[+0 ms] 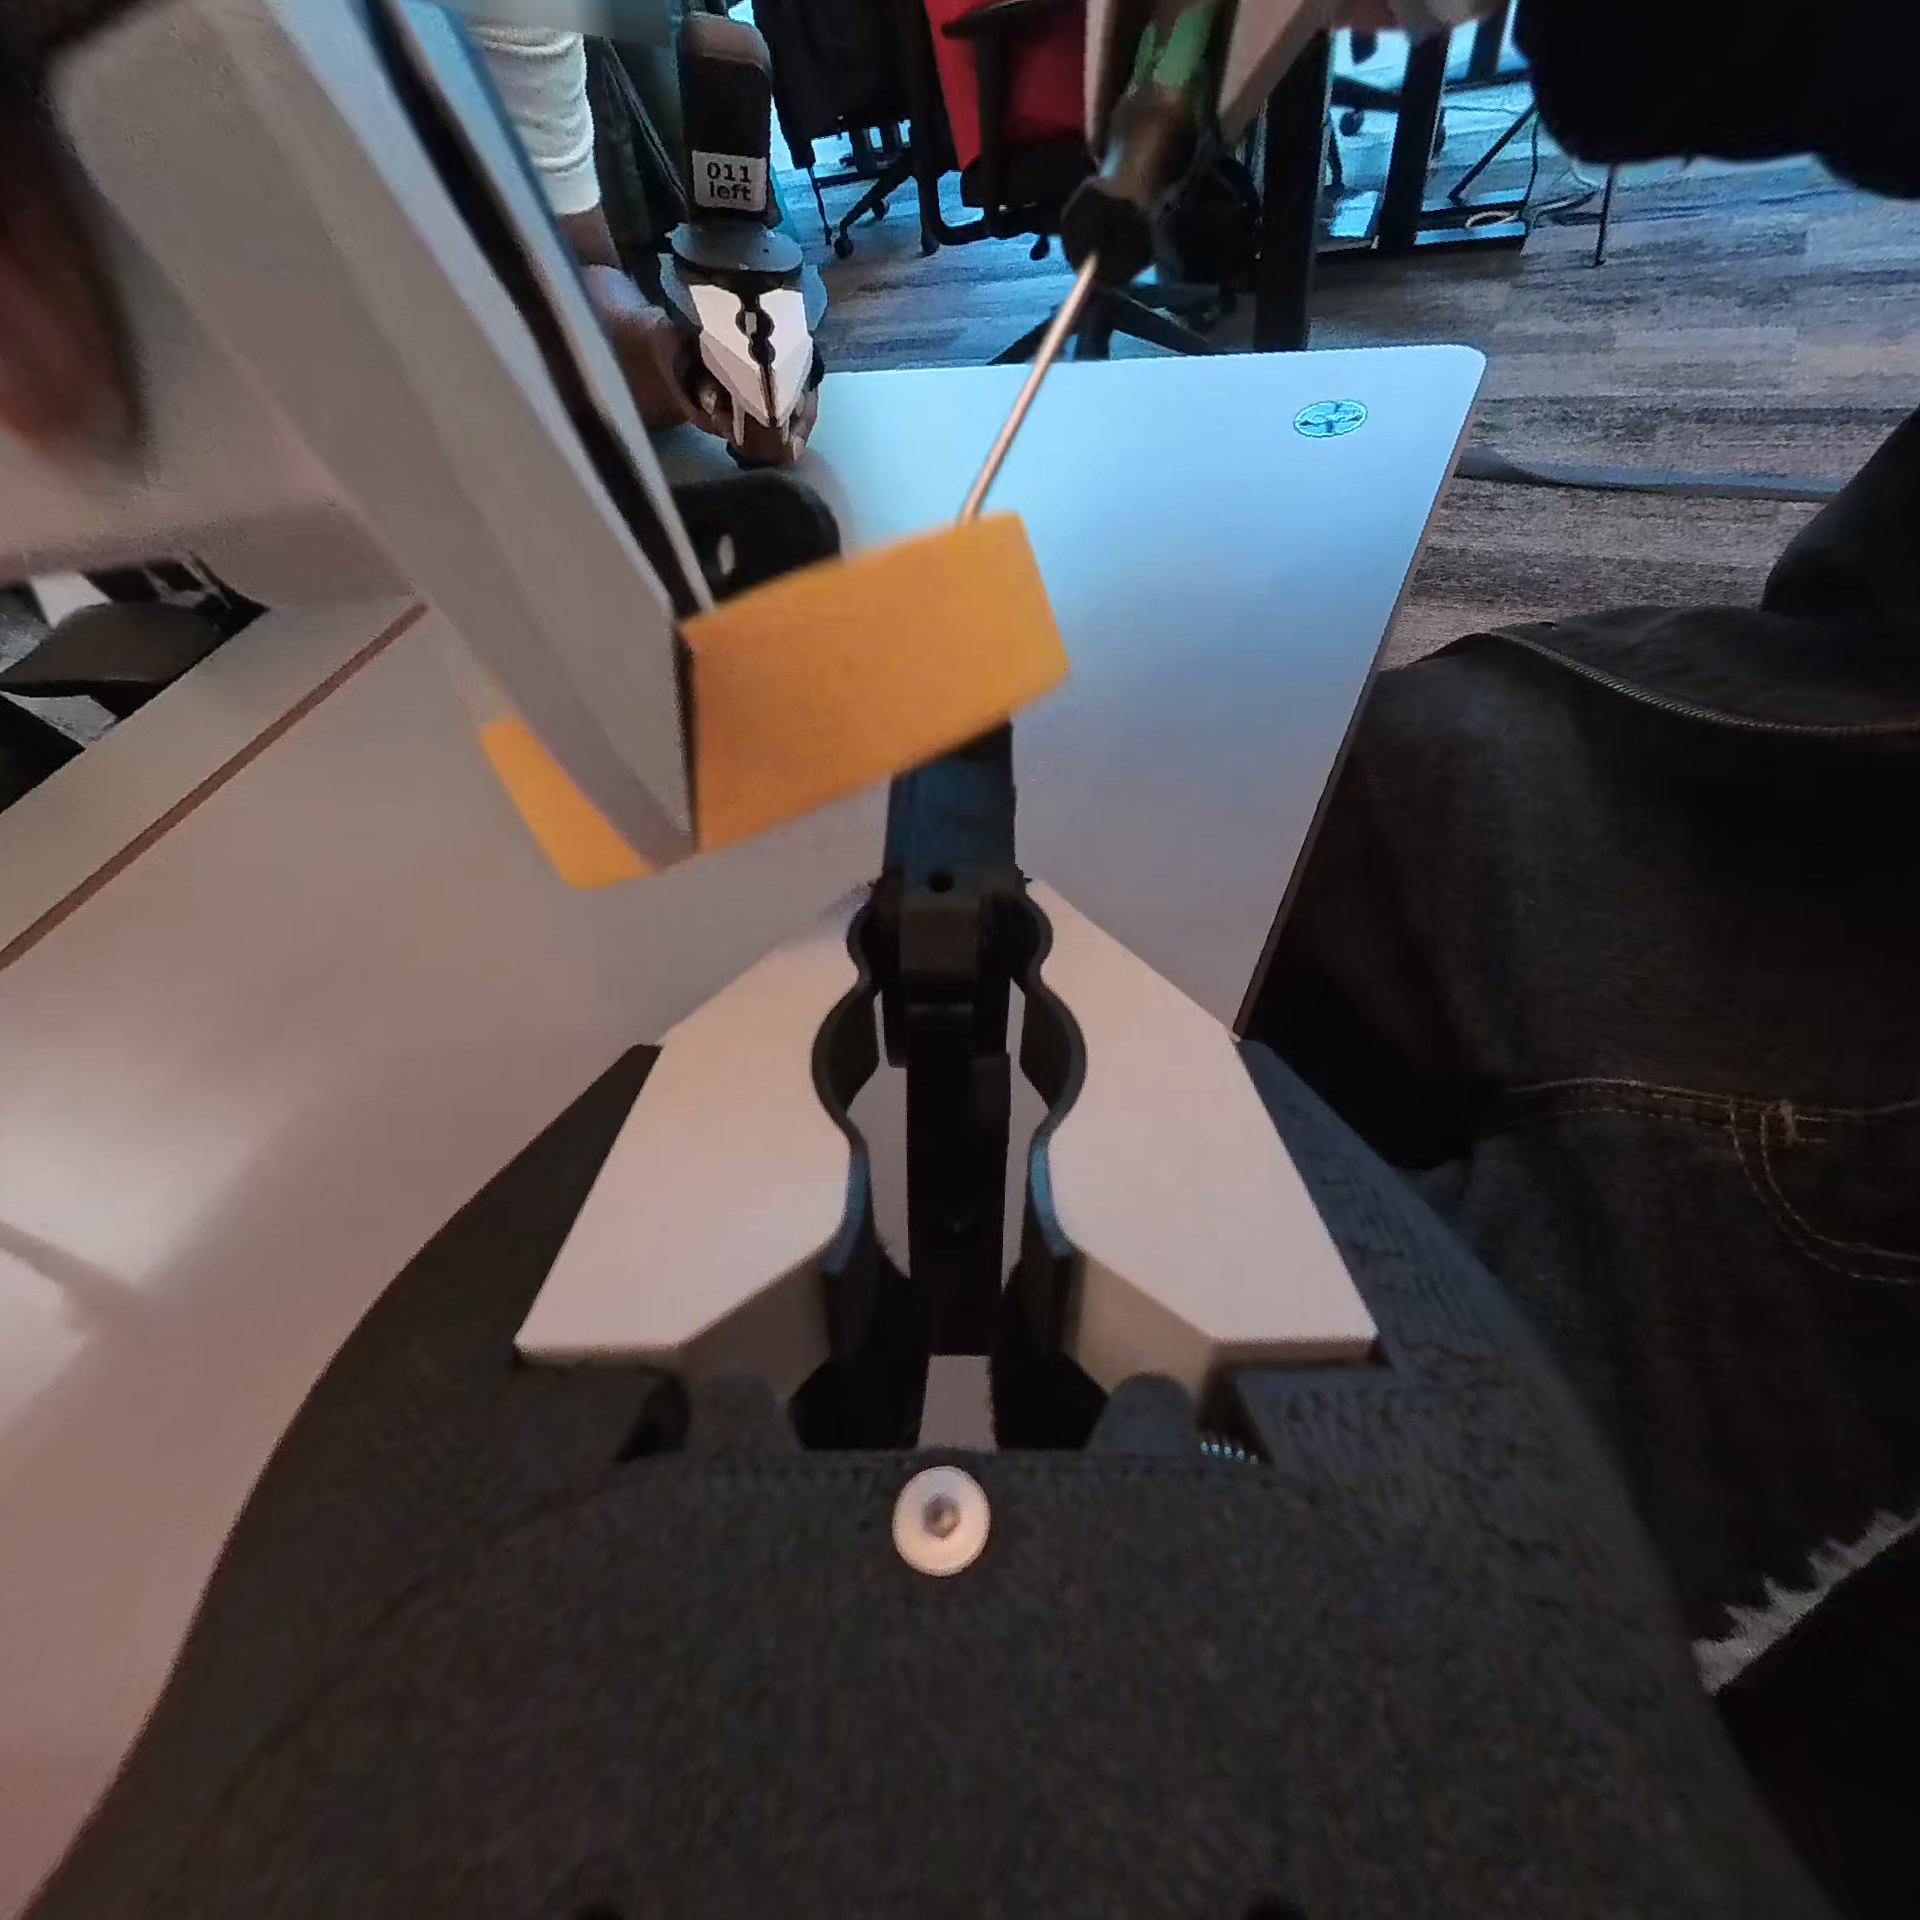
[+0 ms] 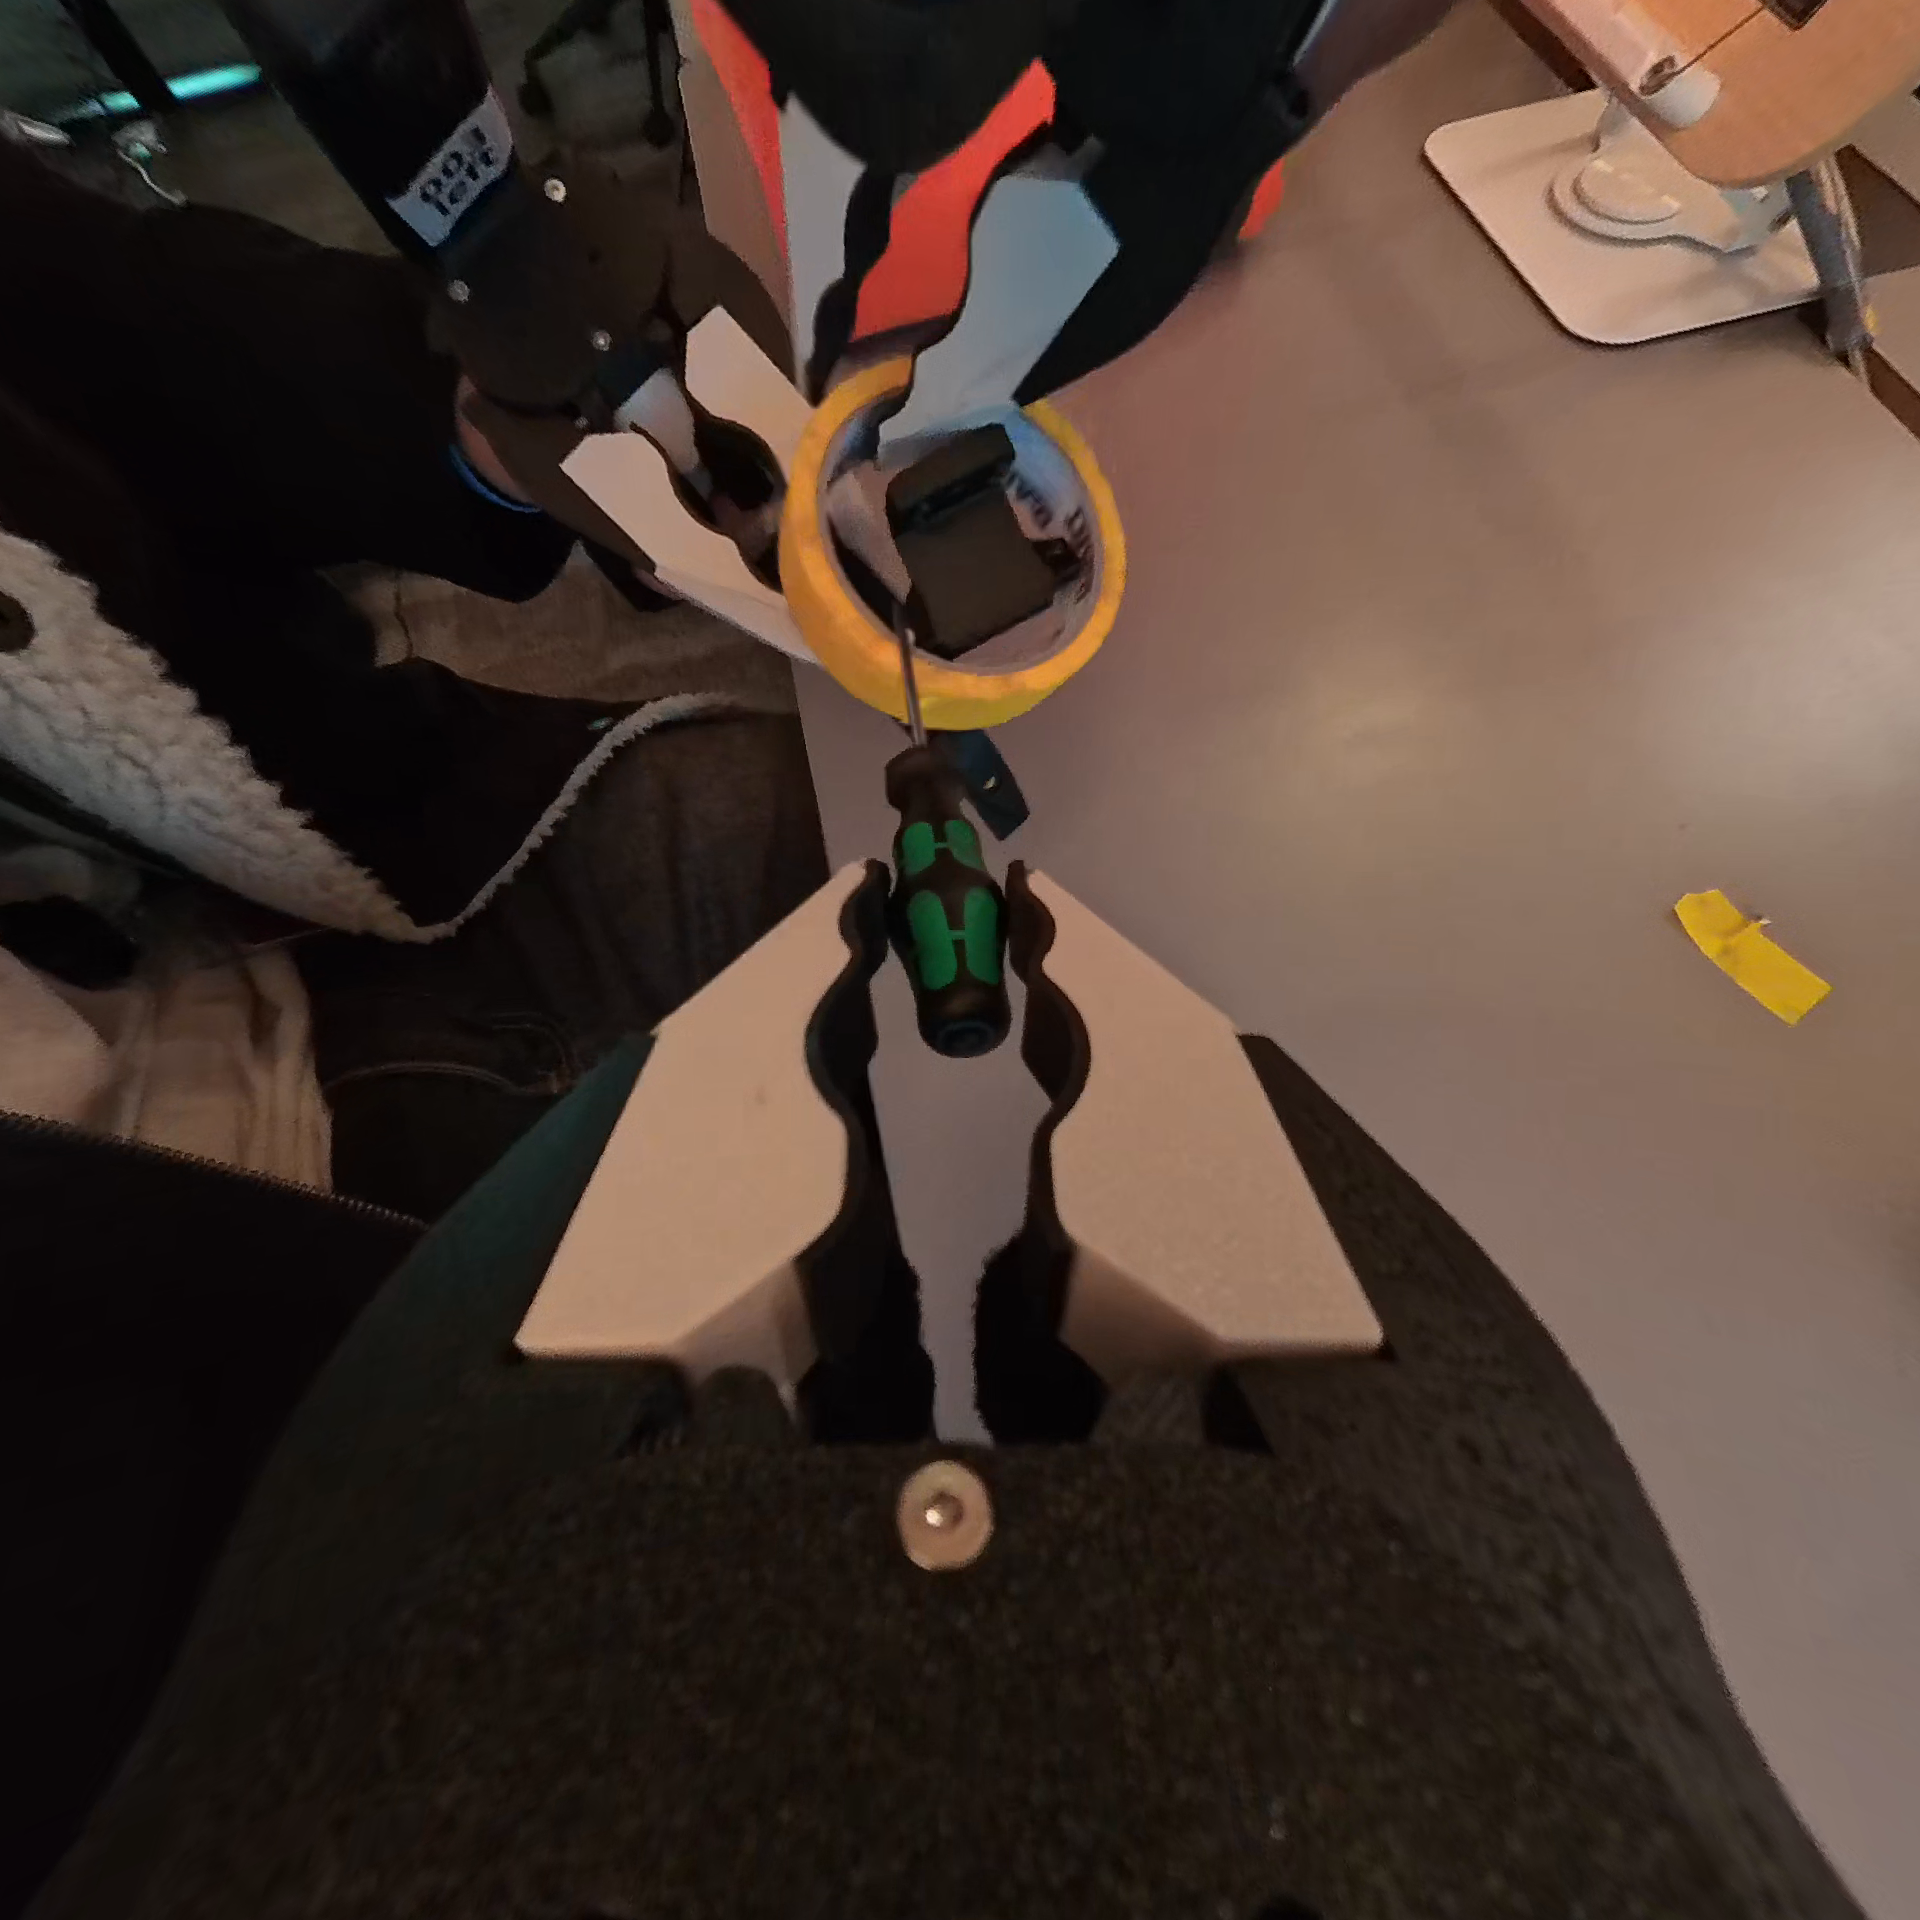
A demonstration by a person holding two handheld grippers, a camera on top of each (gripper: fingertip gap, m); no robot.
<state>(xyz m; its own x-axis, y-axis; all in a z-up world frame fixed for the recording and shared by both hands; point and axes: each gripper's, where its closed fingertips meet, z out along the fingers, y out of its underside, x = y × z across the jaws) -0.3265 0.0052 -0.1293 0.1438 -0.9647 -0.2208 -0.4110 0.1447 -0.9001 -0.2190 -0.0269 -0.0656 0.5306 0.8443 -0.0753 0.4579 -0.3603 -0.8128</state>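
Two hand-held grippers, tools & tape roll at worktop (image 2: pixel 1455 727) edge.

L gripper (image 1: pixel 948 914): clenched on a black part (image 1: pixel 951 821) that runs out past its fingertips, above the worktop near an edge. R gripper (image 2: pixel 943 883): clamped on a screwdriver (image 2: pixel 951 935), green/black handle; shaft tip reaches the yellow tape roll (image 2: pixel 935 696) by the worktop's left edge in the R wrist view. The roll rings a black block; in the L view it covers the black part's far end. A white-fingered gripper (image 1: pixel 416 416) touches the roll from above; its grip can't be told. Another gripper (image 1: pixel 764 343), in a hand, is beyond the far edge. Yellow tape scrap (image 2: pixel 1751 956) lies flat, well apart to the right. White stand (image 2: pixel 1621 239) at far right corner.
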